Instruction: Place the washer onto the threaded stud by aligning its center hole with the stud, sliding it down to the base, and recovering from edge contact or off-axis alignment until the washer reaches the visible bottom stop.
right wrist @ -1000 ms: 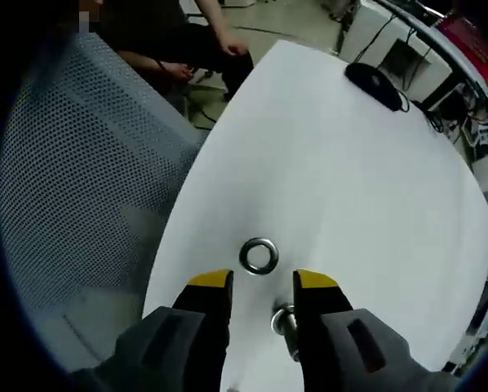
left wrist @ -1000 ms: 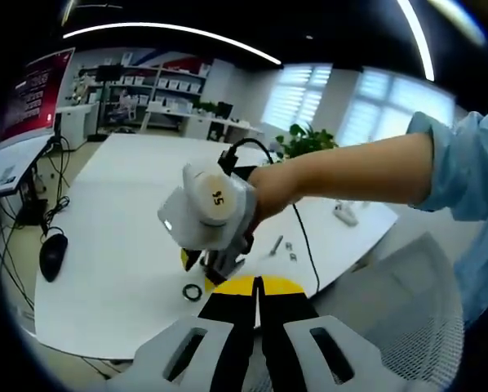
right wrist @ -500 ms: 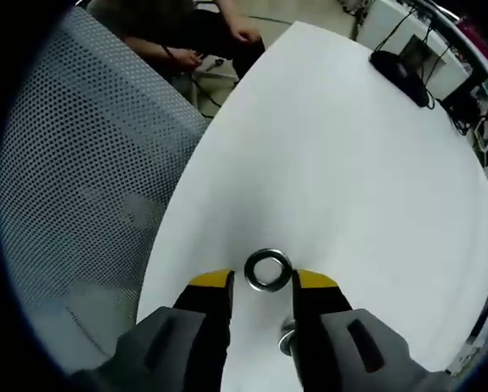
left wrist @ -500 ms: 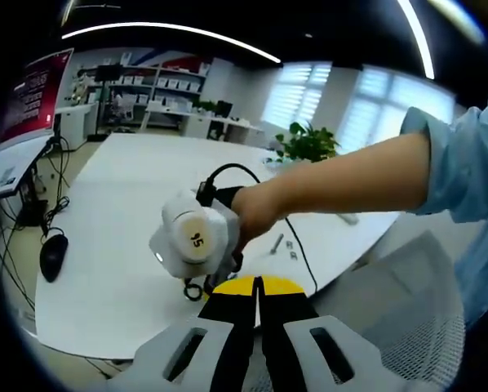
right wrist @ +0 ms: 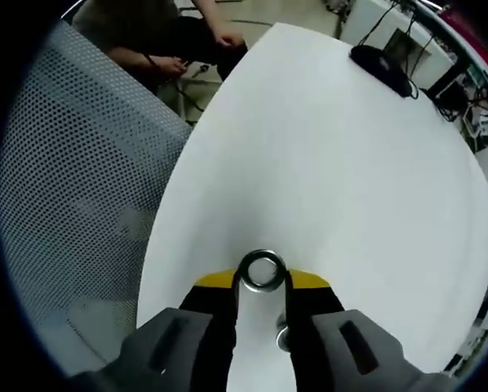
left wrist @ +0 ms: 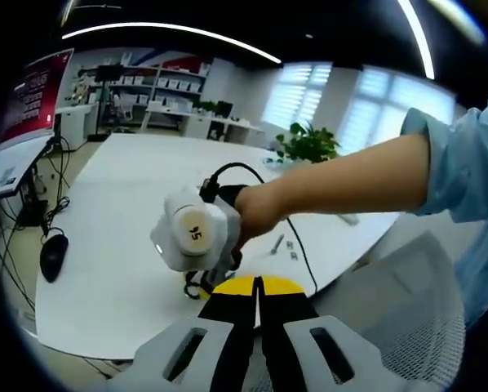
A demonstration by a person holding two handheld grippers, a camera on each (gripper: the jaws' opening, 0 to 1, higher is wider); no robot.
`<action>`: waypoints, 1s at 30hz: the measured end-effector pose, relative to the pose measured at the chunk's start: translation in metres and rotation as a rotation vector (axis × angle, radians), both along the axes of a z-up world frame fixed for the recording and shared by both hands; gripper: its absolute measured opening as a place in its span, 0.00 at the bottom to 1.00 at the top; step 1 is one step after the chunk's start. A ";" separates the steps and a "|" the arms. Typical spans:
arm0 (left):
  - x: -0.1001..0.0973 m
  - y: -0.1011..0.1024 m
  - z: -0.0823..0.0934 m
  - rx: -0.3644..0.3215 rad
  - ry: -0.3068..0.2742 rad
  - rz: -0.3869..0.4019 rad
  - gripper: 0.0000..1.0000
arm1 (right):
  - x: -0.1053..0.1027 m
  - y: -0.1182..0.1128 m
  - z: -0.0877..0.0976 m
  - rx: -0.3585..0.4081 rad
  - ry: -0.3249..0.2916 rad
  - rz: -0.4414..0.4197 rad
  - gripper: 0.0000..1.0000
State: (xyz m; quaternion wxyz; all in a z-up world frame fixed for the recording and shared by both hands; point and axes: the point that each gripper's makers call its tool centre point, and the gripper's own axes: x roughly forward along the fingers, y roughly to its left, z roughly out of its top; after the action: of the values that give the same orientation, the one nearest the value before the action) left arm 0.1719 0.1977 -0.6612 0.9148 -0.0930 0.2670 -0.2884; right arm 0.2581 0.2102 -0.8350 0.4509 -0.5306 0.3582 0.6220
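Observation:
The steel washer [right wrist: 263, 271] lies flat on the white table [right wrist: 342, 163], close to its near edge. My right gripper [right wrist: 263, 282] has its yellow tips pressed against both sides of the ring. A short metal stud [right wrist: 282, 338] shows lower down between the jaws, near the right one. In the left gripper view, a hand holds the right gripper [left wrist: 197, 238] low over the table, and it hides most of the washer [left wrist: 192, 287]. My left gripper [left wrist: 257, 287] hovers off the table's near edge, jaws shut with nothing between them.
A grey mesh chair [right wrist: 64, 204] stands along the table edge. A black mouse [right wrist: 379, 59] lies far across the table, also visible as the mouse [left wrist: 52, 253]. Two small bolts [left wrist: 278, 243] and a black cable [left wrist: 303, 237] lie on the table. A seated person [right wrist: 187, 37] is beyond the chair.
My right gripper advanced onto the washer and its jaws narrowed until the tips met the ring's sides. The left gripper stayed still and shut.

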 end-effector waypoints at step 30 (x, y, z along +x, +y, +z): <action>0.001 0.001 0.001 -0.008 -0.006 0.009 0.00 | 0.028 -0.042 0.069 -0.032 -0.049 -0.101 0.22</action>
State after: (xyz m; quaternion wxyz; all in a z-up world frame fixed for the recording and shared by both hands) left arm 0.1730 0.1992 -0.6598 0.9165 -0.0970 0.2626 -0.2858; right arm 0.2856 0.1679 -0.7658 0.4820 -0.5339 0.3833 0.5794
